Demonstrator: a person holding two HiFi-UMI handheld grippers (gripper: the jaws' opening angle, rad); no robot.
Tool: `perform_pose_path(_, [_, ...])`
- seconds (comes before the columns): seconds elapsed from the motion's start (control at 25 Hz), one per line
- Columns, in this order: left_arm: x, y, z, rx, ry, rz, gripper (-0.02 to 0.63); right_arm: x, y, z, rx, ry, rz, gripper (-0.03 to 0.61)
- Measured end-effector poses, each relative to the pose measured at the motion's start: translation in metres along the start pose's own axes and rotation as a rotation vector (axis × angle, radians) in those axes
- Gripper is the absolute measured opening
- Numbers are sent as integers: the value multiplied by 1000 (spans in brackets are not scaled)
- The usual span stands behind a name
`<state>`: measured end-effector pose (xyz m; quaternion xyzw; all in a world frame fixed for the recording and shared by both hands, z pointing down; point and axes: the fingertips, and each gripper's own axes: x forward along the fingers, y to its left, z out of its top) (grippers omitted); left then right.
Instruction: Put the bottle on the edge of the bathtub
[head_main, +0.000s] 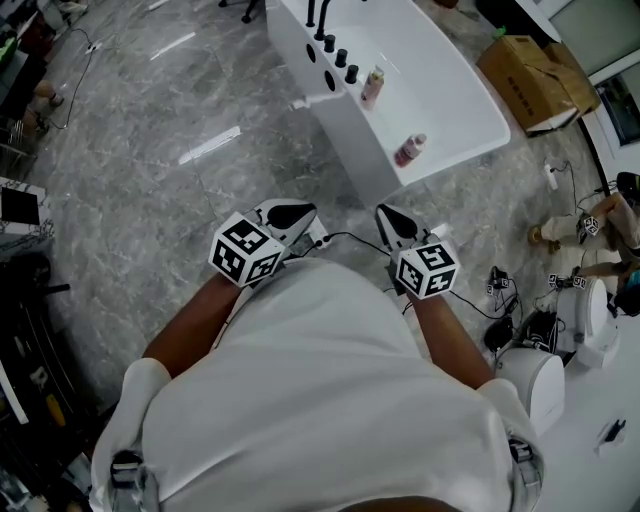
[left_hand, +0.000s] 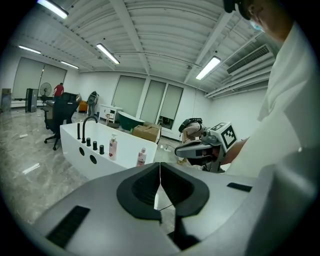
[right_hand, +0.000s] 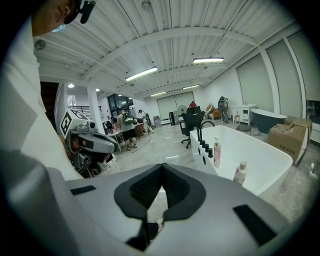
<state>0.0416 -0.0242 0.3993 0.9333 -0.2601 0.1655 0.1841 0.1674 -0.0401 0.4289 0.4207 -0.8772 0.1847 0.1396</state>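
Observation:
A white bathtub (head_main: 345, 125) stands ahead on the grey floor, with a black faucet and knobs on its near rim. A pink pump bottle (head_main: 372, 86) stands on that rim beside the knobs. A smaller pink bottle (head_main: 410, 150) sits on the rim at the tub's near end. Both bottles also show in the left gripper view, pump bottle (left_hand: 113, 147) and small bottle (left_hand: 141, 157), and in the right gripper view, pump bottle (right_hand: 216, 152) and small bottle (right_hand: 241, 173). My left gripper (head_main: 290, 213) and right gripper (head_main: 392, 219) are held close to my chest, well short of the tub. Both are shut and hold nothing.
A cardboard box (head_main: 530, 80) lies beyond the tub at the right. Cables and white equipment (head_main: 548, 375) crowd the floor at the right, near someone's feet (head_main: 556, 234). An office chair (right_hand: 193, 122) stands past the tub's far end. Dark racks line the left edge.

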Motion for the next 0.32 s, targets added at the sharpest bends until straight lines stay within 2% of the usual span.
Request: perform_pose_path(0.32, [3,-3,2,6,8,-10,20,-2,-3,-1,5,6,-6,8])
